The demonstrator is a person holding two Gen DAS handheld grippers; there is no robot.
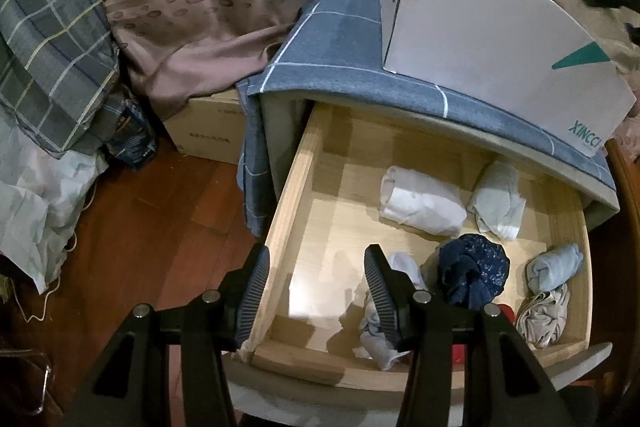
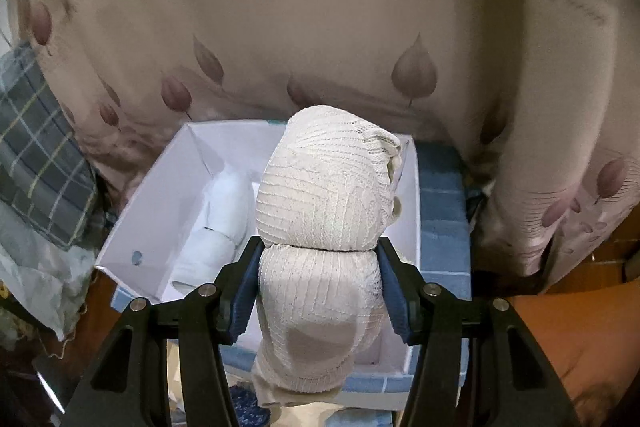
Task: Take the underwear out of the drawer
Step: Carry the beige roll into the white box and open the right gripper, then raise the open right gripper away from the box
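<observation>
Holding: right gripper (image 2: 320, 291) is clenching the cream knitted roll (image 2: 324, 223) — hanging above the white box (image 2: 160, 195).
Doing well: keeping the squeeze even while lowering it beside the white bundle (image 2: 216, 227) inside the box.
Texture: ribbed, soft, rounded folds.
Left gripper (image 1: 316, 287): jaws are standing apart, empty, over the wooden drawer (image 1: 288, 211) below the box.
Remaining: rolled pieces, one navy roll (image 1: 474, 275).

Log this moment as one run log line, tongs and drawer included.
right tongs: shut on cream knit roll, above white box | left tongs: open, over drawer | drawer: open, rolled items remain
</observation>
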